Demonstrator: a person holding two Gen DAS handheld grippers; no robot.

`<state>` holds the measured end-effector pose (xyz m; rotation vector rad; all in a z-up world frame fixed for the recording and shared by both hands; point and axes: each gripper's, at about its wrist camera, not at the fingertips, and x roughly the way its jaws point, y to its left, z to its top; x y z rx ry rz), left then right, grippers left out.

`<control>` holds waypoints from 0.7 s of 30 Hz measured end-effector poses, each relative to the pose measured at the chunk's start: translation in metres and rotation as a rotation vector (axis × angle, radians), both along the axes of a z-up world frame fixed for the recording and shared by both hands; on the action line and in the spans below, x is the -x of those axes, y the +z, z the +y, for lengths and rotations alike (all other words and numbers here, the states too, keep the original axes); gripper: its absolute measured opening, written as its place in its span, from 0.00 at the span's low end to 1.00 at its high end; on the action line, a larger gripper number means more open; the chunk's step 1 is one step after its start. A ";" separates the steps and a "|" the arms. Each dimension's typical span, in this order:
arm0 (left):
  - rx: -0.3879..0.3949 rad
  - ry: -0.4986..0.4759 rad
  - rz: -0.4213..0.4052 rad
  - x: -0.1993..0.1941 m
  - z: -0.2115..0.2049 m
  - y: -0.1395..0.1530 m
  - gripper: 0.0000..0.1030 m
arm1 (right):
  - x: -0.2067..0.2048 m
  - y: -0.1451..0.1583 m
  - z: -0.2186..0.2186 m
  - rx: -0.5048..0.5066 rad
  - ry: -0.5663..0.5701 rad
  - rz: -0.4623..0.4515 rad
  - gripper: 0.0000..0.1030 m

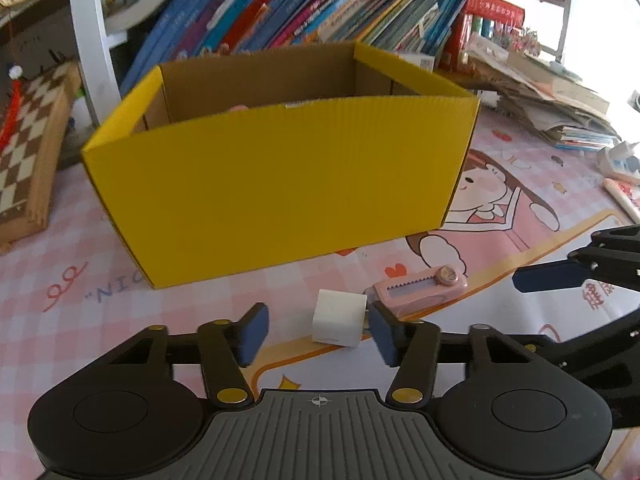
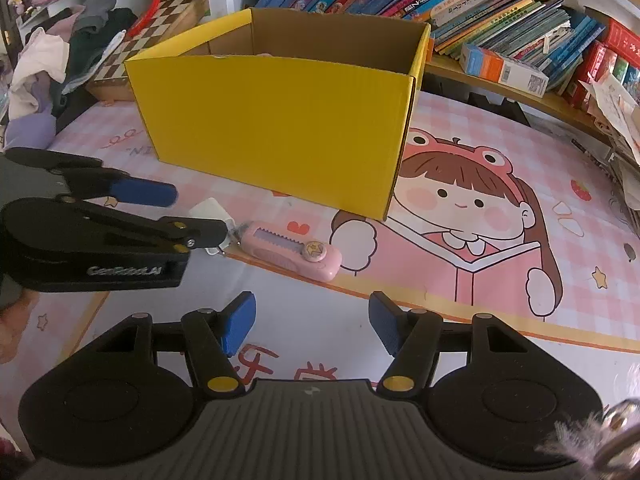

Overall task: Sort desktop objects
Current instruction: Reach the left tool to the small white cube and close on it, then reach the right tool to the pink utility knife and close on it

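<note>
I have the left tongs (image 1: 316,334) low over the desk (image 1: 120,280) with the white cube (image 1: 339,323) between their 2 blue pads. The cube sits off-centre, right up against the right-hand pad (image 1: 382,334), while a clear gap is left to the other pad, so I read these tongs as spread around the cube and not yet pinching it. From the right wrist view the same tongs (image 2: 192,212) come in from the left, and the cube (image 2: 210,210) shows between their fingers.

The pink utility knife (image 1: 416,290) lies just to the right of the cube and slightly farther away, near it or perhaps touching; I cannot tell which. Its long axis runs across the scene from near-left to far-right in the left view. My right tongs (image 2: 312,326) are spread and hold nothing, hovering on the near side of the knife (image 2: 292,250), so that hand is the closer 1 for it.

The yellow box (image 1: 280,184) stands open just beyond both items. I judge the cube must be squeezed centred first, then lifted far and up over the box's near wall, without nudging the knife aside
</note>
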<state>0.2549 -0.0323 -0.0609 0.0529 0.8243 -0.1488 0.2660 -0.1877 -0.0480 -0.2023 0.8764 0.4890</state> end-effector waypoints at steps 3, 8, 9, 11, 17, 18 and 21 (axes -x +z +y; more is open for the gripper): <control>0.031 -0.006 0.007 -0.002 0.001 -0.002 0.42 | -0.002 -0.001 0.002 0.001 0.007 0.001 0.60; 0.063 -0.030 0.021 -0.001 0.002 -0.001 0.25 | -0.005 -0.003 0.008 0.007 0.029 -0.004 0.60; 0.066 -0.027 0.024 0.000 0.003 0.000 0.25 | -0.006 -0.004 0.009 0.010 0.034 -0.007 0.60; 0.076 -0.007 0.026 0.004 0.009 0.002 0.25 | -0.009 -0.005 0.012 0.017 0.045 -0.013 0.60; 0.086 0.081 0.019 0.019 0.032 0.013 0.25 | -0.018 -0.009 0.021 0.027 0.066 -0.026 0.60; 0.088 0.095 0.019 0.022 0.035 0.014 0.25 | -0.019 -0.010 0.022 0.026 0.070 -0.027 0.60; 0.087 0.120 0.022 0.029 0.040 0.015 0.25 | -0.024 -0.013 0.028 0.022 0.079 -0.029 0.59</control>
